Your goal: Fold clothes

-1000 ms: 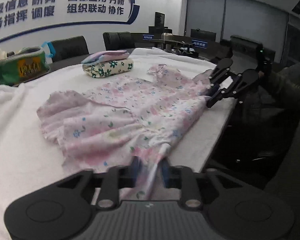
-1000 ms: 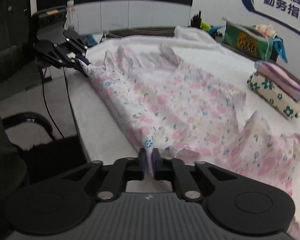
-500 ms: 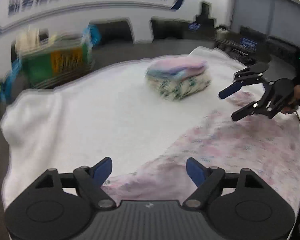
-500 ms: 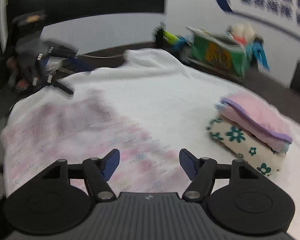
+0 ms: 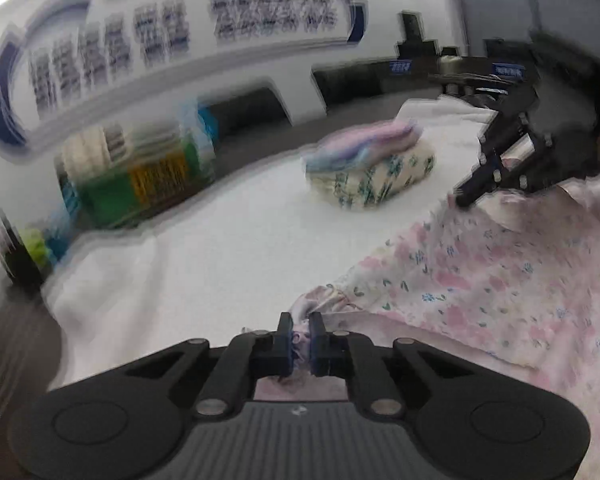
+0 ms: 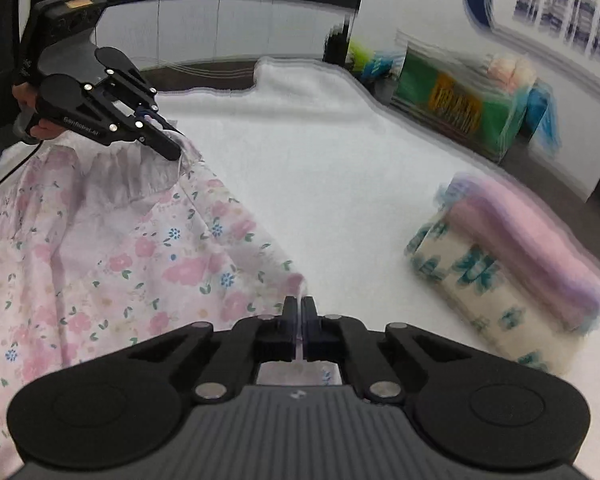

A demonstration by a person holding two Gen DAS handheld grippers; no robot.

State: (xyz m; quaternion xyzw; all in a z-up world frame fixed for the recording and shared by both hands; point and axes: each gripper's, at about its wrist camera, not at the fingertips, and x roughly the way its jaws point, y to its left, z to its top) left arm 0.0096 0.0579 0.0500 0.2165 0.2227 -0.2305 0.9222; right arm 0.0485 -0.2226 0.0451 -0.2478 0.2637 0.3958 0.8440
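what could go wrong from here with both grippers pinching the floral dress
1. The left gripper is closing on a bunched, ruffled edge of the pink floral dress; it may catch only one layer, so the fold comes out uneven.
2. The right gripper pinches just a thin tip of the hem, which could slip out when pulled.
3. The stack of folded clothes lies close by on the white towel-covered table; a wide sweep could knock it.

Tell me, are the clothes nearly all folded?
Partly. Two folded clothes already sit stacked on the white cloth. The flowery dress is in hand: the left claw is closing on one edge, and the right claw is shut on another. It still lies mostly spread out, so its remaining folds are left.
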